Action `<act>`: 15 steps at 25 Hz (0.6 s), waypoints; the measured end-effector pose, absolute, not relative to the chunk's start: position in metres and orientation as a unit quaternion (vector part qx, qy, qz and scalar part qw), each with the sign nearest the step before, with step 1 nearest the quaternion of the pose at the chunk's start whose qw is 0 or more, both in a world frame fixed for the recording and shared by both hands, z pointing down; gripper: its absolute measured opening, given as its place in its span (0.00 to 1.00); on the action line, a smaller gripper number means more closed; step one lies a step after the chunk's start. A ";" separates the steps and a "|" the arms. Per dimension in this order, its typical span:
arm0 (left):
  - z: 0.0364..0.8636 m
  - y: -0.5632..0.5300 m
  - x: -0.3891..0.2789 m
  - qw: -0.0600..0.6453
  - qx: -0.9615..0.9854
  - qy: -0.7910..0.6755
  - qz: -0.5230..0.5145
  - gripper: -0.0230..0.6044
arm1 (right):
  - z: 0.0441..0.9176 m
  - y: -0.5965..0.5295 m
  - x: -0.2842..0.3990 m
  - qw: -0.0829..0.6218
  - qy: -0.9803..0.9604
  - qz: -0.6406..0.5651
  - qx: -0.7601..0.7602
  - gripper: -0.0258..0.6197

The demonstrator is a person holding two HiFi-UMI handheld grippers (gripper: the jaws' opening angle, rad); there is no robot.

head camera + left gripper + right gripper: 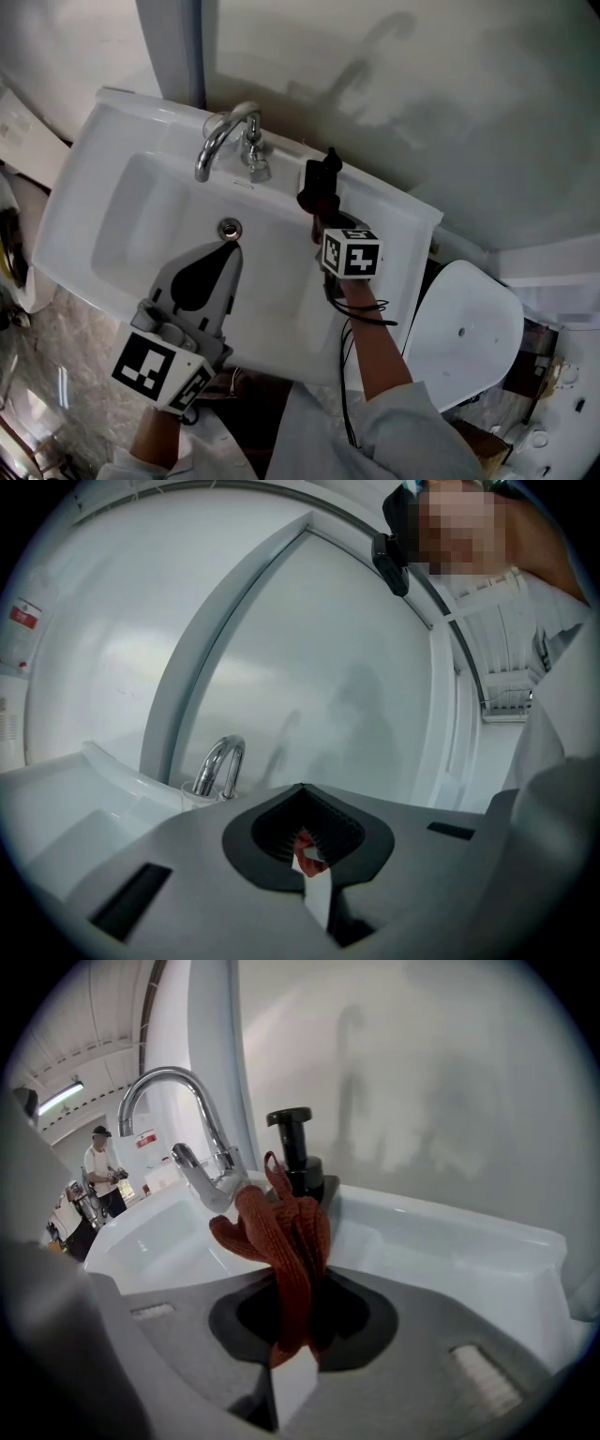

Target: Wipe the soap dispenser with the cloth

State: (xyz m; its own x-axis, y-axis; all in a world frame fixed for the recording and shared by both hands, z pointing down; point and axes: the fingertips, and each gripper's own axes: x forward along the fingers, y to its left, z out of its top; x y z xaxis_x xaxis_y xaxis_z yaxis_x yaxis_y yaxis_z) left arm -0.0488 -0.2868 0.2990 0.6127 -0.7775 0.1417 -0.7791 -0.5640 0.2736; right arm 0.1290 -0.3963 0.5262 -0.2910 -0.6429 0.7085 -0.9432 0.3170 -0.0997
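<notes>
right tongs (298, 1340) clamped on red cloth (286, 1232); soap dispenser (298, 1152) upright on far sink (450, 1232) rim, right of tap (178, 1101), just beyond cloth. left tongs (223, 251) closed, empty, farther off.

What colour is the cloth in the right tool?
Rust red, knitted texture. The cloth shows best in the right gripper view.

Bathroom, white sink (141, 234), chrome faucet (218, 142)

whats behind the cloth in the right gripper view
The black soap dispenser stands behind the red cloth. Its pump head and neck show above the folds. The cloth covers much of its lower body, so whether they touch cannot be told.
</notes>
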 end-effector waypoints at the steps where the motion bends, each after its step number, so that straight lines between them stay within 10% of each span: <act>1: 0.299 -0.287 -0.047 0.156 0.885 -0.439 0.003 0.03 | 0.526 -0.396 0.135 0.283 -0.756 0.265 0.527 0.13; 15: 0.295 -0.282 -0.023 0.151 0.895 -0.419 0.007 0.03 | 0.505 -0.391 0.185 0.261 -0.734 0.255 0.573 0.13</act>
